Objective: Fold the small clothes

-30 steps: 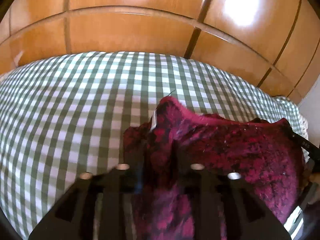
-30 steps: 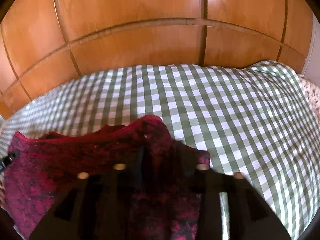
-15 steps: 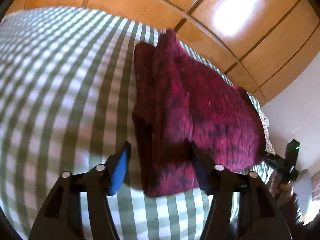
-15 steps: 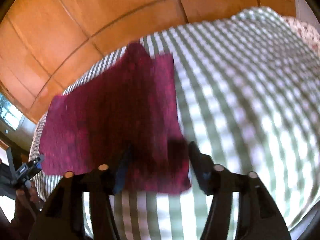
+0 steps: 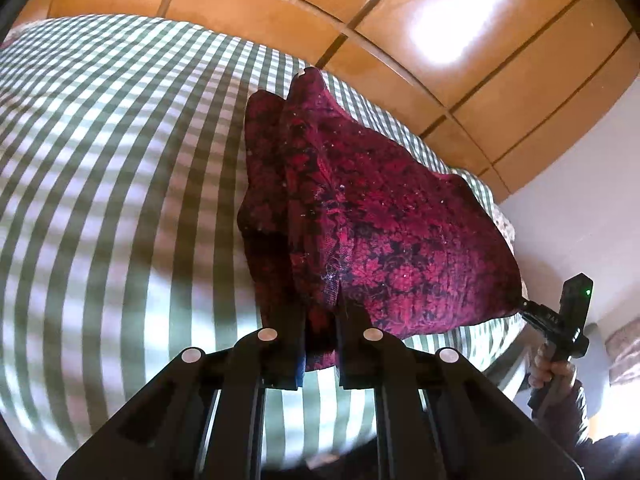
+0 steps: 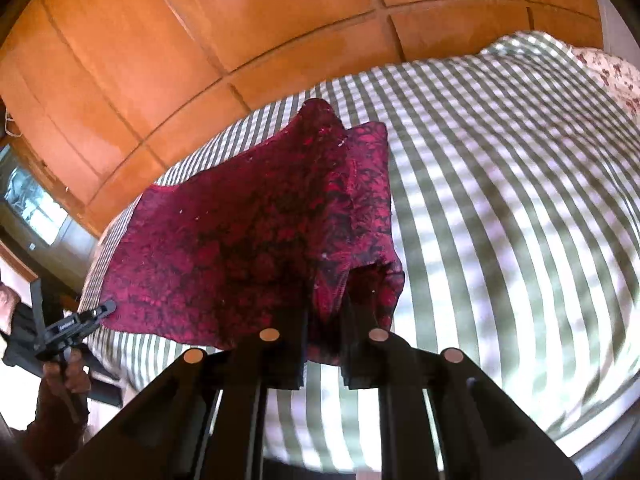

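Red garment (image 5: 360, 216): lifted off checked bed (image 5: 120, 160), previously flat. Left gripper (image 5: 320, 344), right gripper (image 6: 324, 344): fingers closing onto near corners. Next fold pending.

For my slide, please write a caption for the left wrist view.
Left gripper closing on the near edge of a dark red garment lying on the green checked bedcover.
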A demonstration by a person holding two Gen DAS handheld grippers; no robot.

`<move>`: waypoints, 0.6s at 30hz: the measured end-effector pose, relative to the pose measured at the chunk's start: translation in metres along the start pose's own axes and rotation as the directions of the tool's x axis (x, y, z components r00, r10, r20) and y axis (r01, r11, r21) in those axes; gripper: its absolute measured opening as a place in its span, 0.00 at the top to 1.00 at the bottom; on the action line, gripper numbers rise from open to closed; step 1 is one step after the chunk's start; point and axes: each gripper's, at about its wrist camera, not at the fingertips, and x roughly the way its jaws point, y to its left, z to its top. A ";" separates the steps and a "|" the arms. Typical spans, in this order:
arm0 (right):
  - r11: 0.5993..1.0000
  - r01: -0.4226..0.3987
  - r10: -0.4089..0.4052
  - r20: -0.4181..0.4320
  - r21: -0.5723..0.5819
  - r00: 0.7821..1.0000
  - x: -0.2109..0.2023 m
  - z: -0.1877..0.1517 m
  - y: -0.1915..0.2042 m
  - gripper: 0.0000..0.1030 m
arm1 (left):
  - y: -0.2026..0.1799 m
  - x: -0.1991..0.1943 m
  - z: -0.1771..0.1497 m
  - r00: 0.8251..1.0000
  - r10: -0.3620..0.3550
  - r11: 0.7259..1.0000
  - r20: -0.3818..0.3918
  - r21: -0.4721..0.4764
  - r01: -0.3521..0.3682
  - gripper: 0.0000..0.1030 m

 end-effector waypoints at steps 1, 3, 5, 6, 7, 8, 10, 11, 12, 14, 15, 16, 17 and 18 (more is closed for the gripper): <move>1.000 0.003 -0.003 -0.012 -0.002 1.000 -0.001 -0.005 -0.001 0.89 | -0.002 -0.005 -0.009 1.000 0.009 1.000 -0.012 0.010 -0.009 0.91; 1.000 0.005 -0.005 -0.035 0.006 0.999 -0.004 -0.017 -0.004 0.89 | -0.005 -0.007 -0.019 0.999 0.035 0.999 -0.025 0.039 -0.034 0.88; 1.000 0.016 -0.016 -0.025 0.021 1.000 -0.005 -0.015 -0.007 0.83 | -0.009 -0.012 -0.023 0.997 0.076 0.995 -0.018 0.073 -0.075 0.84; 0.999 0.022 -0.022 -0.009 0.025 1.000 -0.006 -0.011 -0.007 0.79 | -0.009 -0.013 -0.019 0.997 0.075 0.994 -0.015 0.077 -0.074 0.79; 0.999 0.018 -0.018 0.017 0.030 1.000 -0.008 -0.005 -0.006 0.75 | -0.008 -0.013 -0.014 0.997 0.070 0.995 -0.009 0.071 -0.070 0.79; 0.999 0.019 -0.020 0.035 0.029 0.999 -0.009 -0.001 -0.004 0.72 | -0.007 -0.014 -0.009 0.997 0.074 0.995 0.003 0.065 -0.074 0.79; 0.999 0.041 -0.043 0.088 0.024 0.995 -0.009 0.016 0.000 0.60 | -0.006 -0.011 0.008 0.995 0.090 0.994 0.031 0.065 -0.092 0.79; 0.999 0.044 -0.046 0.103 0.023 0.994 -0.007 0.024 0.002 0.59 | -0.006 -0.009 0.016 0.994 0.095 0.993 0.044 0.061 -0.098 0.79; 0.998 0.062 -0.064 0.122 0.018 0.990 -0.001 0.035 0.005 0.59 | -0.006 -0.005 0.025 0.994 0.101 0.993 0.052 0.055 -0.103 0.79; 0.995 0.101 -0.100 0.131 0.003 0.986 0.009 0.050 0.008 0.59 | -0.004 0.005 0.041 0.991 0.116 0.992 0.060 0.044 -0.119 0.79; 0.991 0.134 -0.132 0.129 -0.008 0.983 0.019 0.059 0.010 0.59 | -0.005 0.010 0.048 0.991 0.118 0.992 0.060 0.036 -0.120 0.78; 0.988 0.152 -0.149 0.126 -0.013 0.981 0.026 0.065 0.012 0.58 | -0.003 0.016 0.056 0.993 0.109 0.993 0.054 0.032 -0.111 0.70; 0.988 0.154 -0.151 0.117 -0.015 0.982 0.035 0.071 0.012 0.58 | -0.002 0.023 0.064 0.992 0.111 0.994 0.056 0.017 -0.112 0.65; 0.989 0.145 -0.143 0.101 -0.014 0.985 0.046 0.077 0.010 0.58 | 0.000 0.026 0.068 0.992 0.109 0.994 0.059 -0.003 -0.109 0.60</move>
